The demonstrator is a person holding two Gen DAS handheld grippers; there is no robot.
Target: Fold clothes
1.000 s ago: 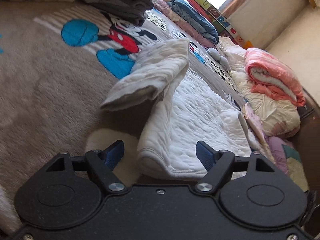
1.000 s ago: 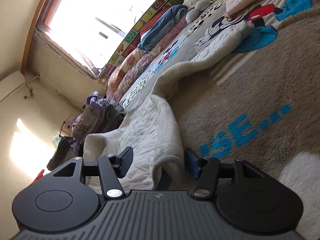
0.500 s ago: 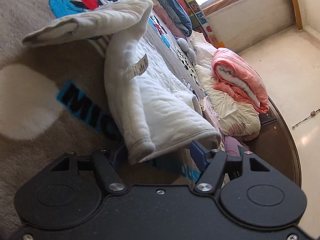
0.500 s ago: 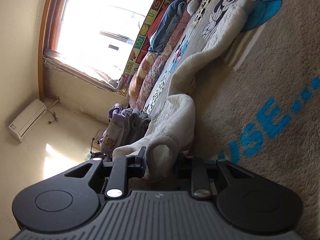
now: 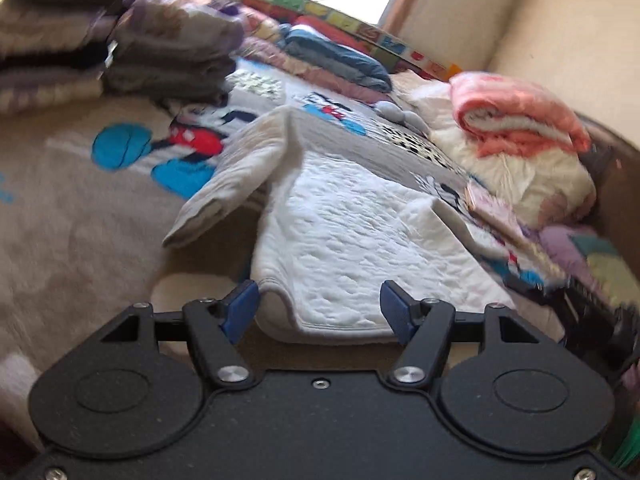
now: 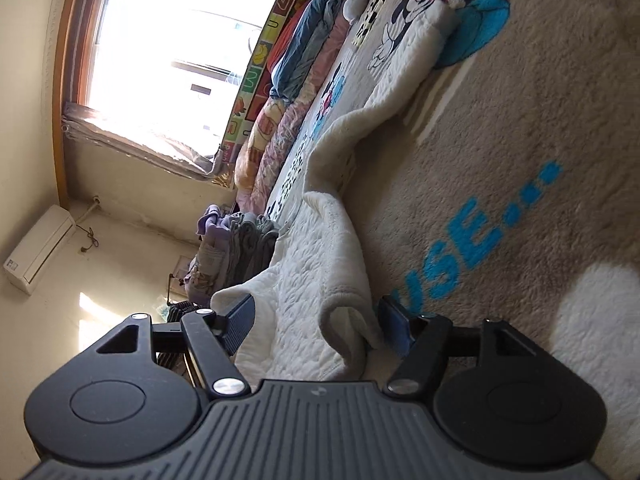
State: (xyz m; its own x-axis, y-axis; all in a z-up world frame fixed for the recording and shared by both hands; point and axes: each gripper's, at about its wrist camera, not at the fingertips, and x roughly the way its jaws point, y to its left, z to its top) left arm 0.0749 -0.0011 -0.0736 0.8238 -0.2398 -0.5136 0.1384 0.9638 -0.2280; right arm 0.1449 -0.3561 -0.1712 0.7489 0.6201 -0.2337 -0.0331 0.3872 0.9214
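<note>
Since 0.5 s ago both grippers have let go: left gripper (image 5: 318, 306) had the white quilted garment (image 5: 360, 236) pinched w/ its hem lifted, now its blue fingers stand wide apart w/ nothing between the pads, hem lying flat just ahead of them. Right gripper (image 6: 316, 320) was clamped on a bunched fold; now it's spread wide too, the rolled edge of the garment (image 6: 316, 280) sitting loose between the fingers, right finger (image 6: 394, 326) just beside the roll; contact can't be told.

Garment: off-white, padded, wavy quilt stitching, bound hem w/ rounded corner, soft fleecy inner side showing where it's turned over. Body lies flat on the fuzzy grey-brown blanket (image 5: 80, 220) w/ cartoon mouse print & blue letters, toward the blanket's near edge. One sleeve (image 5: 232, 172) is folded back, tented up, cuff pointing left.

Far edge: stack of folded grey & purple knits (image 5: 160, 52). Right edge: rolled coral fleece (image 5: 516, 116) atop a cream plush bundle (image 5: 520, 176). Left view is motion-blurred.
</note>
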